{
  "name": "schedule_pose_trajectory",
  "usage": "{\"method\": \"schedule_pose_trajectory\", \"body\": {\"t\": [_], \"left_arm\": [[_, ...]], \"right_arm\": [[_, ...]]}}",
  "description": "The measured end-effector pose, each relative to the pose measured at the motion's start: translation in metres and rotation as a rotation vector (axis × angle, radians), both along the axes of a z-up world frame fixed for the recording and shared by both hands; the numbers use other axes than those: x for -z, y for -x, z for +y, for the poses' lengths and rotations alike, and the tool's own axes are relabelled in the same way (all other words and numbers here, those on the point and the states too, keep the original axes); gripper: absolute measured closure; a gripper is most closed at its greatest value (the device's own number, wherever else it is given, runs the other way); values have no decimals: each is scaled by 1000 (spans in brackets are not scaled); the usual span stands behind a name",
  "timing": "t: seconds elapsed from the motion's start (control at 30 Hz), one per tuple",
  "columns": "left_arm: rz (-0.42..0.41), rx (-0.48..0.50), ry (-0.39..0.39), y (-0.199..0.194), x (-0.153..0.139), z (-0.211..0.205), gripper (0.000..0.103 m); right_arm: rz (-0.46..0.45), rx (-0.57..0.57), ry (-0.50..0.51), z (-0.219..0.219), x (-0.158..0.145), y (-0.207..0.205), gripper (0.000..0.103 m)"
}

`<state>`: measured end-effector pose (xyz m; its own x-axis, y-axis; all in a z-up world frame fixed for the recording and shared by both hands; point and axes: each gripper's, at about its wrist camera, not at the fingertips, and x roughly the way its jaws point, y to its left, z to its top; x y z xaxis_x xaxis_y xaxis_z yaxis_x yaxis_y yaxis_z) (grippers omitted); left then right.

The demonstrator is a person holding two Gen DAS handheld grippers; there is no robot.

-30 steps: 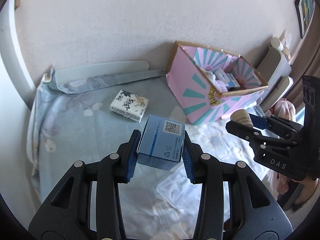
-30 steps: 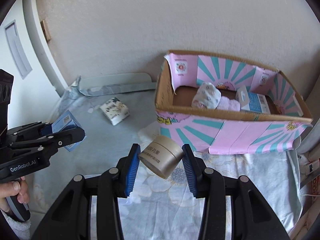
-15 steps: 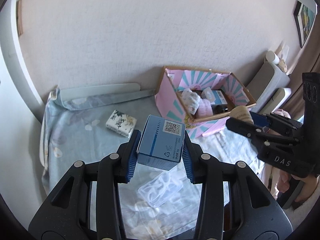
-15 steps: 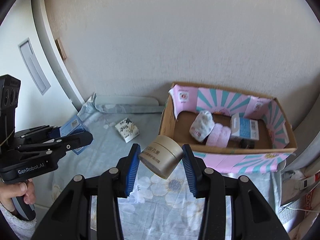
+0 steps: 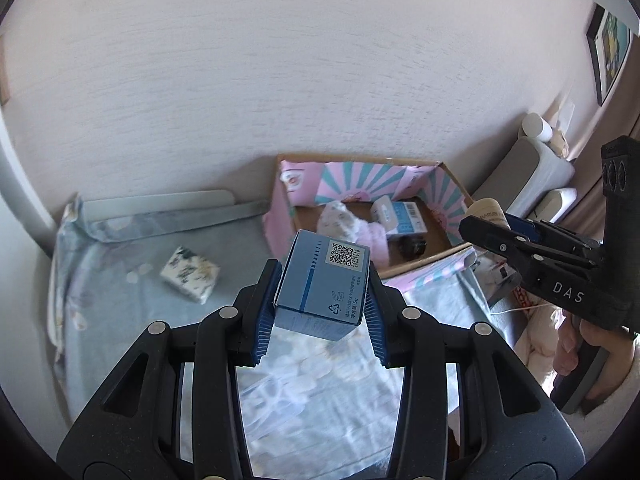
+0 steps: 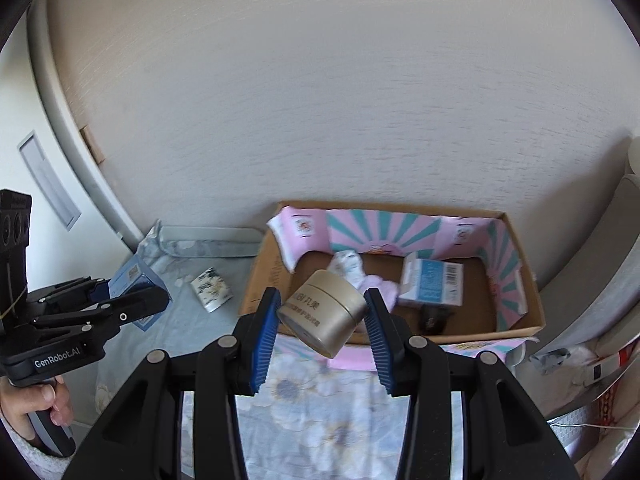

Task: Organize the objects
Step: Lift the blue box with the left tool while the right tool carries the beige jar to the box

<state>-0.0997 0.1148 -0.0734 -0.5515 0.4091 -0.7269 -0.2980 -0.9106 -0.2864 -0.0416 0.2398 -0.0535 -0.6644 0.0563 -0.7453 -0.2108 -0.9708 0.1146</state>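
Observation:
My left gripper (image 5: pixel 322 300) is shut on a blue carton (image 5: pixel 322 292) with a QR label, held high above the bed. My right gripper (image 6: pixel 322 318) is shut on a gold round jar (image 6: pixel 322 318), tilted, in front of the near wall of the pink and teal cardboard box (image 6: pixel 520 280). The box (image 5: pixel 280 216) holds a white bundle (image 6: pixel 348 264), a pink cloth (image 6: pixel 378 284), a blue and white carton (image 6: pixel 432 284) and a dark item (image 6: pixel 434 316). A floral tissue pack (image 5: pixel 190 274) lies on the bed left of the box.
The bed has a light blue floral sheet (image 5: pixel 120 320). A grey board (image 5: pixel 160 206) lies along the wall behind it. Cushions (image 5: pixel 532 168) stand at the right. A clear plastic piece (image 5: pixel 280 392) lies on the sheet below my left gripper.
Both grippers have risen higher above the bed with their objects held. The box now shows more from above, with its inside in view.

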Motion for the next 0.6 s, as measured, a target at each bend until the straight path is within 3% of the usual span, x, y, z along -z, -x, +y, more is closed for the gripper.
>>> {"method": "schedule_pose_trajectory", "body": {"t": [0.6], "left_arm": [[-20, -1, -4, 32, 19, 105, 67]], "right_arm": [[-46, -21, -13, 95, 24, -16, 64]]}}
